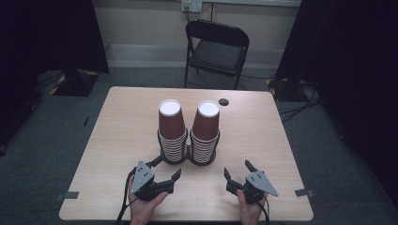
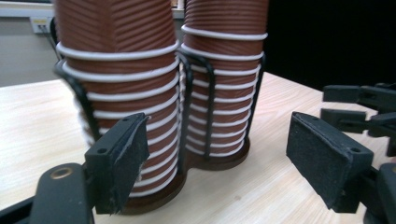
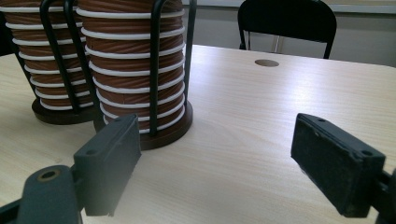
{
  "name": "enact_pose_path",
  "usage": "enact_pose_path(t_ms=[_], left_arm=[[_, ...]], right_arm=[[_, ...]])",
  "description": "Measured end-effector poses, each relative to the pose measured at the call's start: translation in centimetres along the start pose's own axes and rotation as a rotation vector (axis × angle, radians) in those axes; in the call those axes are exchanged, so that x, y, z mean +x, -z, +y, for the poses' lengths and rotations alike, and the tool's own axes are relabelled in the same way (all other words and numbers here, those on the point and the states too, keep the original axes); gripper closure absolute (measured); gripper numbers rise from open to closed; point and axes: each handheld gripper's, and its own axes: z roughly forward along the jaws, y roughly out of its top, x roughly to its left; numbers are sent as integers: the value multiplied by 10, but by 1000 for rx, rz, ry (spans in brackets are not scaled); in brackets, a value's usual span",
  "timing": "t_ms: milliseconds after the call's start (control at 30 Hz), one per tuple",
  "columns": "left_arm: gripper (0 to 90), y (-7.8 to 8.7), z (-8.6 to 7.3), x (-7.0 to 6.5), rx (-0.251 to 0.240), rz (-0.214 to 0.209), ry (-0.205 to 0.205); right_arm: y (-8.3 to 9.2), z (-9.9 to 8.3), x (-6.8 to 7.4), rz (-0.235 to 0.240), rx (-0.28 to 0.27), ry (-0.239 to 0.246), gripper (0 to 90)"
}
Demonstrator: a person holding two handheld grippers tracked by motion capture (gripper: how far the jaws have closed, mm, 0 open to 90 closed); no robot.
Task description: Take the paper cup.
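1. Hovering low at the worktop's (image 1: 263,140) six o'clock edge, left claw (image 1: 165,174) and right claw (image 1: 238,171) both gape wide, empty.
2. Two cup stacks (image 1: 190,126) stand caged at centre, twelve o'clock of the claws.
3. Judgement: grip the top cup's wall gently and lift straight up.

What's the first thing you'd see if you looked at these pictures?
Two tall stacks of upside-down brown ribbed paper cups, left stack and right stack, stand side by side in a black wire double holder mid-table. Nearer the person, the left gripper and right gripper sit open on the pale wooden table. A black folding chair waits behind.
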Motion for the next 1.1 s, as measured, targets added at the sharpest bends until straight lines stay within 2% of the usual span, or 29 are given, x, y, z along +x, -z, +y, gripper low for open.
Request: enact_pose_path(t_ms=[200, 233, 333, 433, 600, 667, 867, 900, 1100], left_arm=[[228, -4, 13, -7, -5, -32, -35], [229, -6, 19, -7, -5, -40, -49], [227, -7, 25, -7, -20, -60, -38], [224, -9, 33, -10, -21, -74, -66], [223, -13, 41, -13, -26, -83, -77], [205, -16, 49, -16, -42, -100, -97], [164, -23, 57, -16, -44, -96, -94], [161, -26, 60, -17, -39, -81, -111], [172, -33, 72, -18, -45, -88, -113]], right_arm=[[0, 0, -1, 0, -5, -5, 153], [0, 0, -1, -2, -3, -7, 155], [1, 0, -1, -1, -4, -9, 156], [1, 0, -1, 0, -7, -9, 156], [1, 0, -1, 0, -7, -8, 157], [1, 0, -1, 1, -4, -10, 158], [1, 0, -1, 7, -9, -4, 158], [1, 0, -1, 9, -9, -5, 158], [1, 0, -1, 7, -10, -3, 159]])
